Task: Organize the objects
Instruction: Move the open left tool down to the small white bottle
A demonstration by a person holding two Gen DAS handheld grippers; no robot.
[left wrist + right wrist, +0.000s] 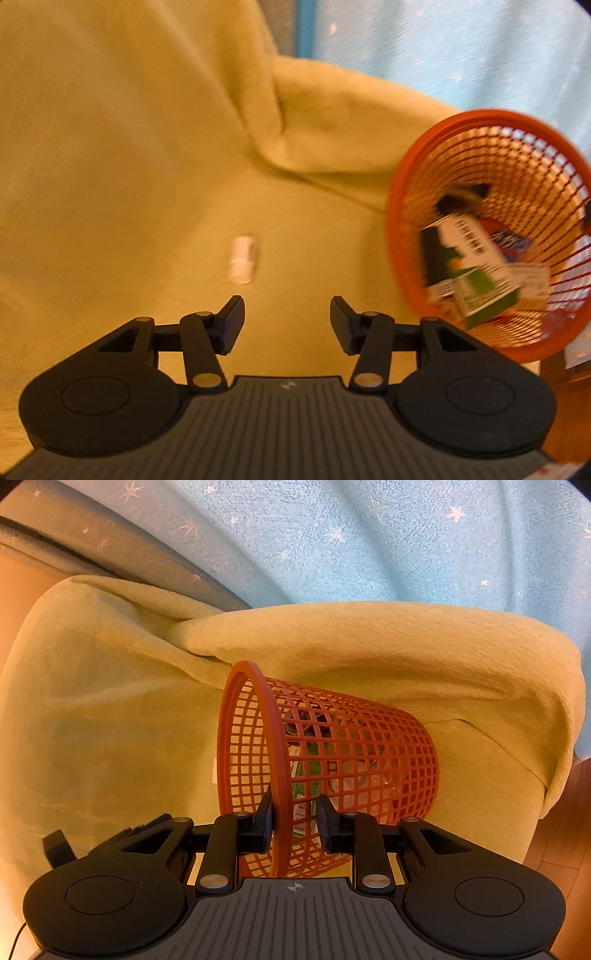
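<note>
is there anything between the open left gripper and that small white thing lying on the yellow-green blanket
Nothing visible. The left gripper is open and empty, and only bare yellow-green blanket lies between its fingertips and the small white cylindrical object, just ahead and slightly left. The orange mesh plastic basket, its rim between the right gripper's fingers, sits off to the right.

The yellow-green blanket was soft, napped fleece — matt all over. Behind it the pale blue star-print cloth looked plush too. The orange mesh basket was smooth, moulded plastic with a slight sheen; the cartons inside were printed card. The tongs were matt black plastic — with metal rivets.
</note>
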